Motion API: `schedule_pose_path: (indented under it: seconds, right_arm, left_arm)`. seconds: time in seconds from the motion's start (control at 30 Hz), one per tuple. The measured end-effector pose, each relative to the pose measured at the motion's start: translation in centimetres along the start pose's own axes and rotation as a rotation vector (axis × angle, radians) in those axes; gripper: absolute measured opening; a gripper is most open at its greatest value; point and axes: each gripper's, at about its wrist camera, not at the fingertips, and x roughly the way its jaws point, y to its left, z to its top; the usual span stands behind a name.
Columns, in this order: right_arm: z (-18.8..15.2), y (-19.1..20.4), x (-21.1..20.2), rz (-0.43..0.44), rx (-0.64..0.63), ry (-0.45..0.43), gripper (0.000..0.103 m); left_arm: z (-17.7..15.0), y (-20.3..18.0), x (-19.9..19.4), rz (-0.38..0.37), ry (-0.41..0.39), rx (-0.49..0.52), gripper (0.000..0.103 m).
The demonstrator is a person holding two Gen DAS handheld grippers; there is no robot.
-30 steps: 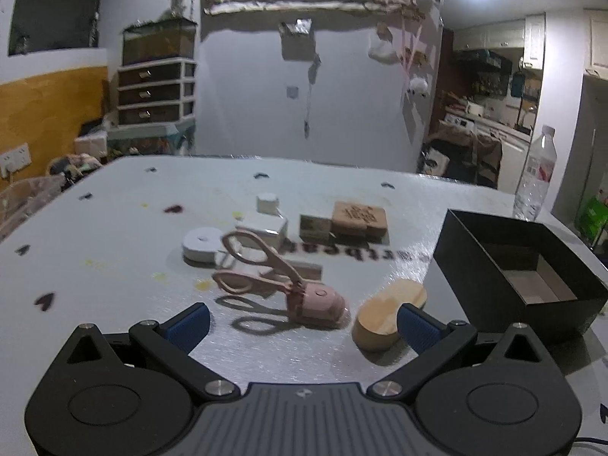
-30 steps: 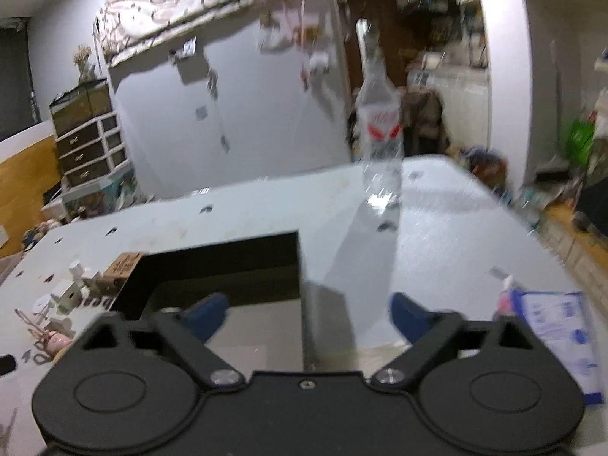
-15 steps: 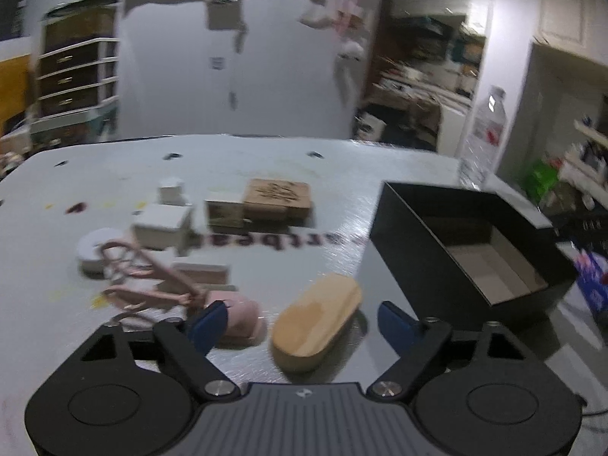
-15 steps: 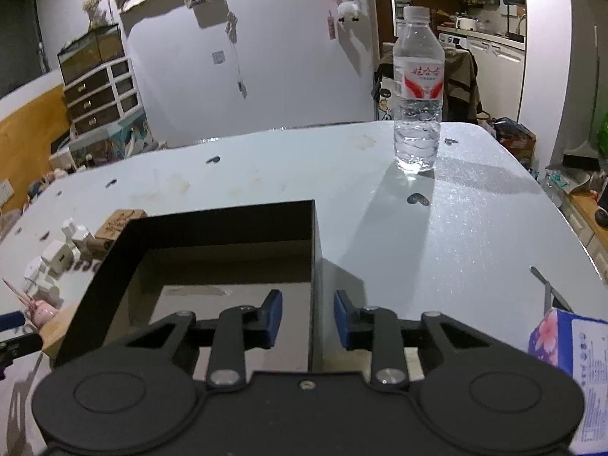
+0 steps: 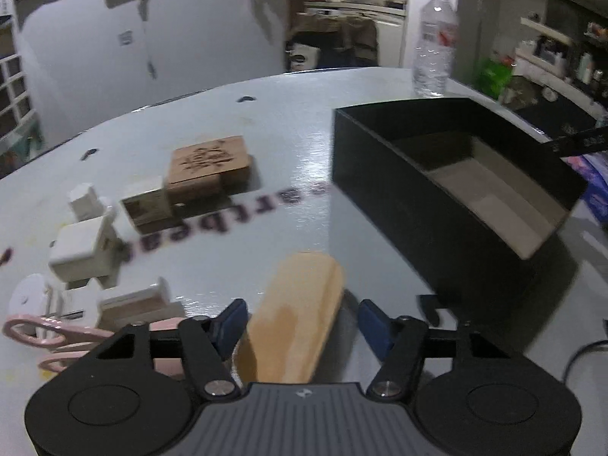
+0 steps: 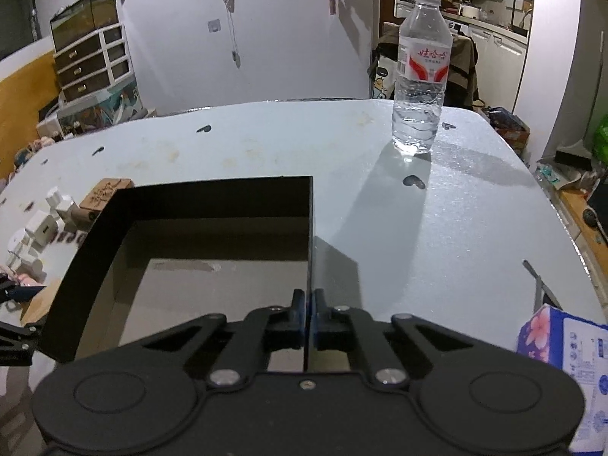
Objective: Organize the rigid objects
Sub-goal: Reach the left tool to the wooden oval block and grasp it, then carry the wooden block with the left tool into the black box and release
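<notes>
A rounded wooden block [image 5: 296, 311] lies on the grey table between the open fingers of my left gripper [image 5: 302, 323], which do not touch it. An empty black box [image 5: 448, 186] stands to its right. My right gripper [image 6: 308, 313] is shut on the black box's right wall [image 6: 309, 228]. Pink scissors [image 5: 49, 336], white blocks [image 5: 81, 252] and an engraved wooden box [image 5: 207, 165] lie to the left. In the right wrist view the white blocks [image 6: 38, 228] and the engraved box [image 6: 104, 193] lie left of the black box.
A clear water bottle [image 6: 420, 76] stands at the table's far right, also in the left wrist view [image 5: 435, 41]. A flowered tissue pack [image 6: 562, 361] lies at the near right edge. Drawers [image 6: 91, 64] stand beyond the table.
My left gripper has moved forward and right so its open fingers now flank the wooden block. My right gripper has closed on the black box's right wall.
</notes>
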Motion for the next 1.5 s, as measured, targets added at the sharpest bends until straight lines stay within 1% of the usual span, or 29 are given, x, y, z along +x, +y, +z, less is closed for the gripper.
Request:
schedule_pose_path:
  seconds: [0.03, 0.1, 0.17, 0.3, 0.43, 0.6, 0.73, 0.83, 1.0, 1.07, 1.27, 1.37, 1.5]
  right_arm:
    - [0.0, 0.0, 0.0, -0.001, 0.003, 0.003, 0.004]
    - [0.2, -0.1, 0.1, 0.0, 0.012, 0.011, 0.004]
    - [0.3, -0.3, 0.2, 0.007, 0.027, 0.018, 0.004]
    - [0.1, -0.3, 0.1, 0.014, 0.034, 0.009, 0.004]
    - [0.0, -0.3, 0.1, 0.019, 0.036, -0.001, 0.004]
    - [0.0, -0.4, 0.2, 0.022, 0.025, -0.007, 0.004]
    - [0.0, -0.4, 0.2, 0.025, 0.027, -0.014, 0.003]
    - [-0.1, -0.5, 0.2, 0.026, 0.041, -0.022, 0.003]
    - [-0.5, -0.7, 0.1, 0.026, 0.079, -0.042, 0.004]
    - [-0.7, -0.7, 0.1, 0.024, 0.091, -0.056, 0.004]
    - [-0.9, -1.0, 0.0, 0.037, 0.129, -0.064, 0.004]
    - [-0.8, -1.0, 0.0, 0.034, 0.138, -0.059, 0.004]
    - [-0.8, -1.0, -0.1, 0.044, 0.145, -0.051, 0.005]
  left_arm:
    - [0.0, -0.3, -0.2, -0.006, 0.004, 0.014, 0.057]
    - [0.2, -0.4, -0.2, -0.02, 0.019, 0.021, 0.047]
    - [0.5, -0.4, -0.1, -0.018, 0.029, 0.015, 0.04]
    - [0.6, -0.3, -0.1, -0.012, 0.034, -0.029, 0.04]
    - [1.1, 0.6, -0.4, -0.042, 0.034, -0.161, 0.04]
    - [3.3, 1.4, -1.9, -0.031, -0.028, -0.311, 0.04]
    - [5.7, 0.1, -3.2, -0.044, -0.102, -0.369, 0.04]
    - [7.8, -1.8, -3.1, -0.073, -0.126, -0.401, 0.04]
    - [10.9, -6.0, -0.7, -0.17, -0.095, -0.432, 0.04]
    - [11.6, -7.4, 0.8, -0.193, -0.074, -0.45, 0.04]
    - [13.0, -10.1, 5.6, -0.195, 0.014, -0.533, 0.04]
    - [13.2, -10.9, 7.6, -0.203, 0.041, -0.544, 0.04]
    - [13.3, -11.7, 9.2, -0.206, 0.068, -0.553, 0.04]
